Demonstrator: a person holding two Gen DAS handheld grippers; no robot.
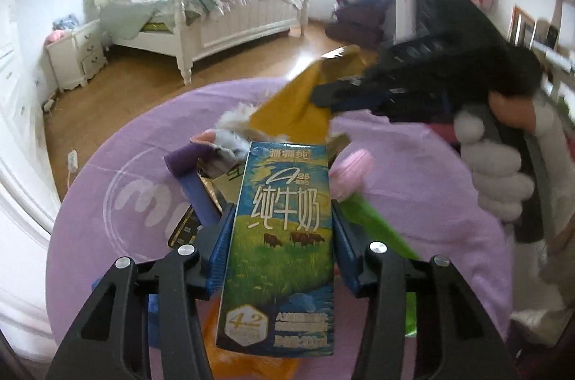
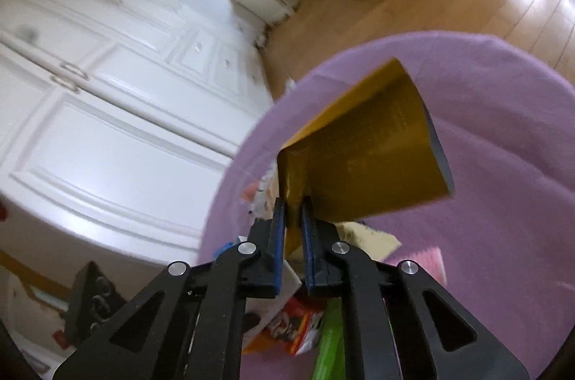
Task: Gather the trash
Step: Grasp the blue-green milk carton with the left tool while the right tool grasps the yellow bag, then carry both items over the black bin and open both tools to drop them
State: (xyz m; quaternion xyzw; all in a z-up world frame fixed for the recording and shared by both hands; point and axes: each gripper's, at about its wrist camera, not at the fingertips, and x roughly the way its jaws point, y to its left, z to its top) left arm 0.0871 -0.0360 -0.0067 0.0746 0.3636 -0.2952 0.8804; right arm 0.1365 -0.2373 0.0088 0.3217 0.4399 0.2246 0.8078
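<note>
Left gripper (image 1: 278,229) clamped on upright milk carton (image 1: 280,236), blue-green cow print, above the purple cloth (image 1: 107,229). Right gripper (image 2: 294,204) pinched tight on gold wrapper (image 2: 370,157), flat, shiny, lifted over cloth.

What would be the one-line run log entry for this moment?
left gripper: shut on milk carton | right gripper: shut on gold wrapper | surface: purple cloth

A round table draped in a lilac cloth (image 1: 413,164) bears a heap of litter: crumpled wrappers (image 1: 230,135), a green packet (image 1: 373,221) and a printed box (image 2: 284,326).
</note>
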